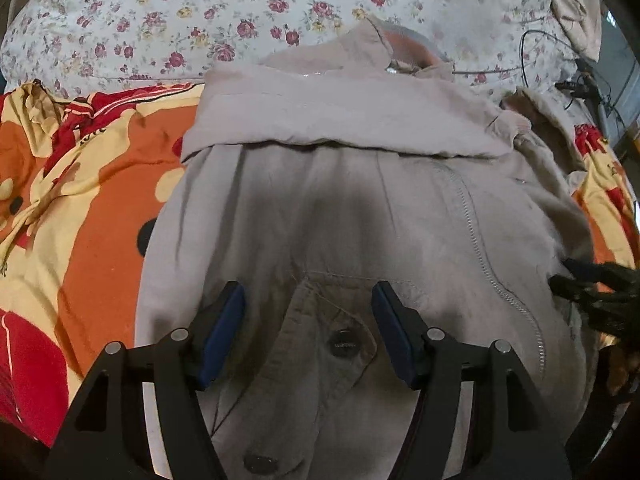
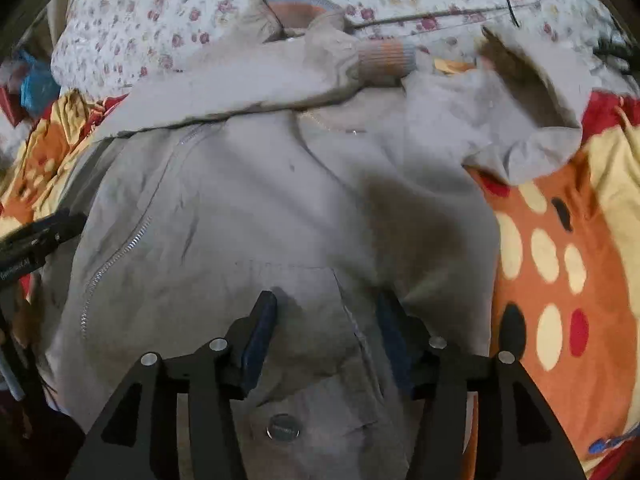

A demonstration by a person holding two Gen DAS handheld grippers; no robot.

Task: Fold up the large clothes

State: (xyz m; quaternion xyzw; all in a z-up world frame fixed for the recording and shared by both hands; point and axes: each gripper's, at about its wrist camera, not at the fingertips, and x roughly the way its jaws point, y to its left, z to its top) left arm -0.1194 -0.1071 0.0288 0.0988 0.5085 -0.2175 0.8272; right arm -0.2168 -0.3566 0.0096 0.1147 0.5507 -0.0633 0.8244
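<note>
My left gripper (image 1: 308,300) stands open over the jacket (image 1: 360,208), its blue pads either side of a flap pocket (image 1: 332,340) with a dark snap, gripping nothing. My right gripper (image 2: 326,312) is open too, above another pocket and its silver snap (image 2: 283,427). The beige jacket lies zipper up, a sleeve (image 2: 248,80) folded across its chest, on an orange blanket (image 2: 560,260) beside a floral quilt (image 1: 160,20).

Beige-grey jacket (image 1: 360,208) with orange-and-grey striped cuff (image 2: 386,58); orange, red and cream spotted blanket (image 2: 560,260); white quilt (image 1: 160,20) with red florals; blue gripper pads (image 1: 224,332).
</note>
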